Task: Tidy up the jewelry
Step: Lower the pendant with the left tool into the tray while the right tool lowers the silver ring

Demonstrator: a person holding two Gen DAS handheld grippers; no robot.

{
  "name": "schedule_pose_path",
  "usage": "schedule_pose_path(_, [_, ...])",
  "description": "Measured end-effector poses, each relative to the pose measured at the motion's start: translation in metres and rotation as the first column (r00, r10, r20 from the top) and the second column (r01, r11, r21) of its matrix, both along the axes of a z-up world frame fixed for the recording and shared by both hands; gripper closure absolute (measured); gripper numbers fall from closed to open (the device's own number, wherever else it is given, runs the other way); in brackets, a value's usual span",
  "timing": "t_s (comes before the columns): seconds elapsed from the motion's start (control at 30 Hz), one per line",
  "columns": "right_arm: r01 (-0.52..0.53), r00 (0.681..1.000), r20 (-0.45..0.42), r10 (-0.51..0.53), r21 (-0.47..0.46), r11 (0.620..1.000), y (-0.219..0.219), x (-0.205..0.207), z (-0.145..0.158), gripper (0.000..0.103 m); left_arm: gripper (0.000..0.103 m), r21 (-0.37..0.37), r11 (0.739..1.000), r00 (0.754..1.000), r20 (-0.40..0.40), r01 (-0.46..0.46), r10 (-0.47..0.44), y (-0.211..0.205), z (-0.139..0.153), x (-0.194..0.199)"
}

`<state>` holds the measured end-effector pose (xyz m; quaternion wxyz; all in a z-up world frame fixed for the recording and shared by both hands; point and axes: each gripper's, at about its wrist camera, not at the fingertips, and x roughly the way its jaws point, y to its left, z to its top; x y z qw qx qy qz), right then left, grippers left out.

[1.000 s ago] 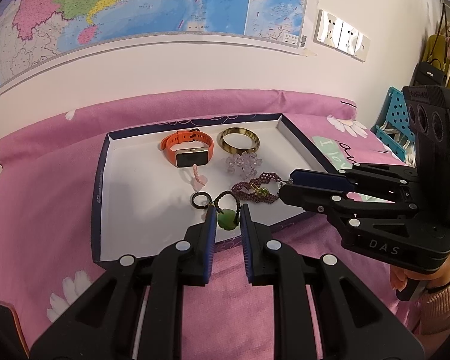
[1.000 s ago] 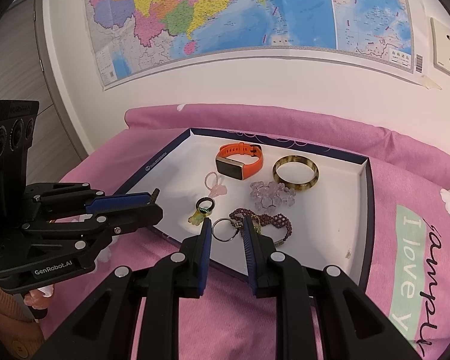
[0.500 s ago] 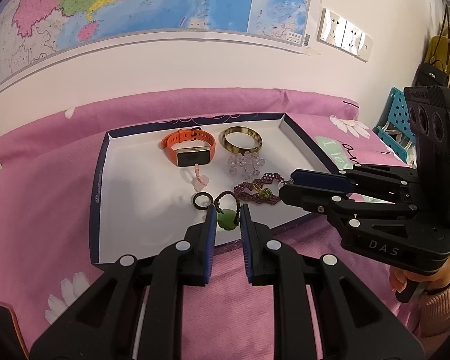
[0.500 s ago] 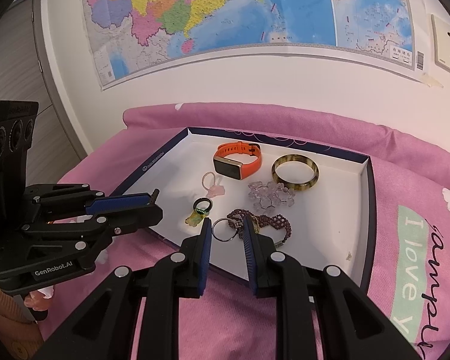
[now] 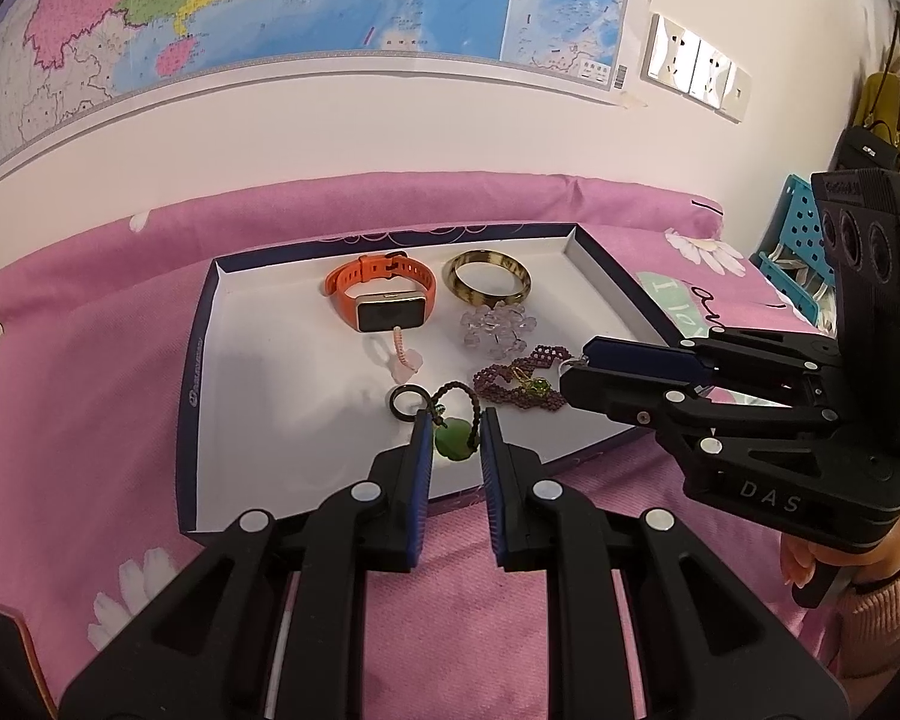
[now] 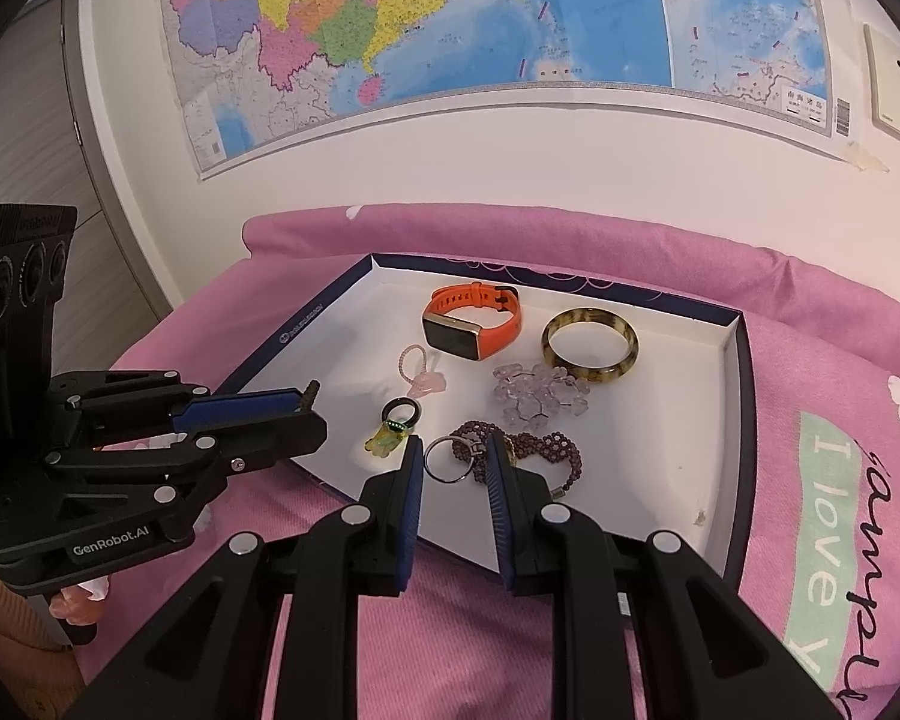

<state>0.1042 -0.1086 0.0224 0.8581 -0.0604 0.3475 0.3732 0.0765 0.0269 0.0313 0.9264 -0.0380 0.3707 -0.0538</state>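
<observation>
While both grippers hover over the near edge of the white tray (image 5: 258, 372) on the pink bedspread (image 5: 90, 360), the left gripper (image 5: 455, 438) pinches a green pendant (image 5: 453, 441), and the right gripper (image 6: 450, 463) sits narrowed around a metal ring (image 6: 447, 462) beside the purple beaded bracelet (image 6: 546, 447); whether it grips is unclear.

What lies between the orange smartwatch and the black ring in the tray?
A small pink charm on a loop lies between the orange smartwatch and the black ring, clearest in the left wrist view.
</observation>
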Motion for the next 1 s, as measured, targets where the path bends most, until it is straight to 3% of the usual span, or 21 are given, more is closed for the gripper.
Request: schedule_pose_path(1.0, [0.004, 1.0, -0.018, -0.004, 0.007, 1.0, -0.0007, 0.0053, -0.0033, 0.084, 0.087, -0.003, 1.0, 1.0, -0.017, -0.011, 0.011, 0.0015, -0.0052, 0.0068])
